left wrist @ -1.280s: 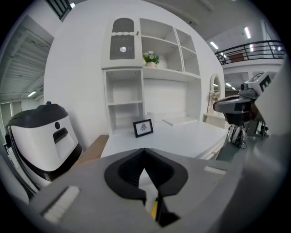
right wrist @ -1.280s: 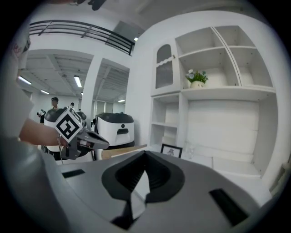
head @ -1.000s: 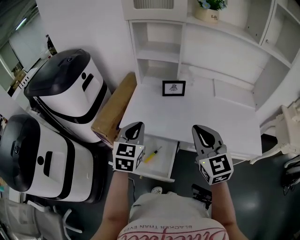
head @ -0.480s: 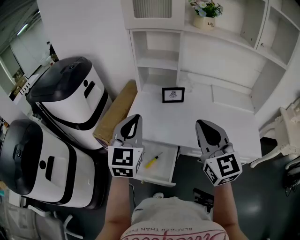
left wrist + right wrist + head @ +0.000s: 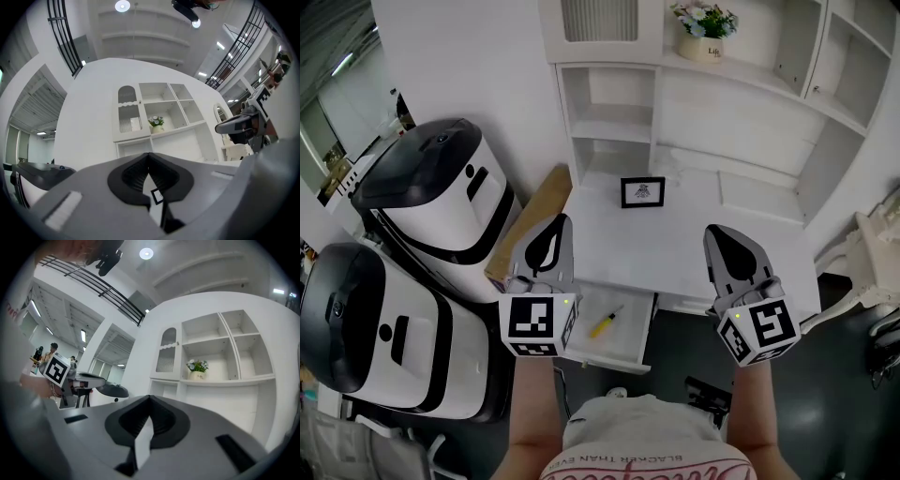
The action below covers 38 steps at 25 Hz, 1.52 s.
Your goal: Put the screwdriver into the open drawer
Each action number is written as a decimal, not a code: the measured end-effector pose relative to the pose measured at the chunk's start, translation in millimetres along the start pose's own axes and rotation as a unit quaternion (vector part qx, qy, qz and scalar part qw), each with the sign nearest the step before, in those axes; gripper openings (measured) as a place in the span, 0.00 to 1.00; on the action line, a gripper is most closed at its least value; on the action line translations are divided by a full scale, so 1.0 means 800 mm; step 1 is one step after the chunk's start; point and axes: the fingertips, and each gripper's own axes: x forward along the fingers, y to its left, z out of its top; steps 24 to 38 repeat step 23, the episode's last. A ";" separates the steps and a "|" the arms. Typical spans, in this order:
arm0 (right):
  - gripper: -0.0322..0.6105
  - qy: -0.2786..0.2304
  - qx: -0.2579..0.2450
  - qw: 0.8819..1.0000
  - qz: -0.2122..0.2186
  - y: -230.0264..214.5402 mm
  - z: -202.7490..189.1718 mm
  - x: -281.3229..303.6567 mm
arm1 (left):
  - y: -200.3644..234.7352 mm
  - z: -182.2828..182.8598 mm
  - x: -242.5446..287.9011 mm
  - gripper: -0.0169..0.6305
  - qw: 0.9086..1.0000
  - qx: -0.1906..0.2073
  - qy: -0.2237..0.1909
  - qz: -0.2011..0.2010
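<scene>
The right gripper [image 5: 150, 399], jaws apparently together, faces a flower pot [image 5: 198, 374].

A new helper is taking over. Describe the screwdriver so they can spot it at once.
Start at the white desk with the shelf unit on top. Below its front edge, toward the left, a white drawer stands pulled open. The screwdriver lies inside it: small, slim, yellow-handled, the only bright colour against all that white.

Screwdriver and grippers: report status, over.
Left gripper shut, empty; right gripper shut, empty. Screwdriver lies in the open drawer. Nothing blocking the drawer.
</scene>
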 end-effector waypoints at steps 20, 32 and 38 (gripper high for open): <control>0.06 -0.001 0.003 1.000 -0.013 -0.004 0.011 -0.012 | -0.007 0.013 -0.005 0.04 1.000 -0.005 -0.006 0.000; 0.06 -0.002 0.006 1.000 -0.014 -0.005 0.008 -0.013 | -0.009 0.014 -0.005 0.04 1.000 -0.004 -0.005 -0.001; 0.06 -0.002 0.006 1.000 -0.014 -0.005 0.008 -0.013 | -0.009 0.014 -0.005 0.04 1.000 -0.004 -0.005 -0.001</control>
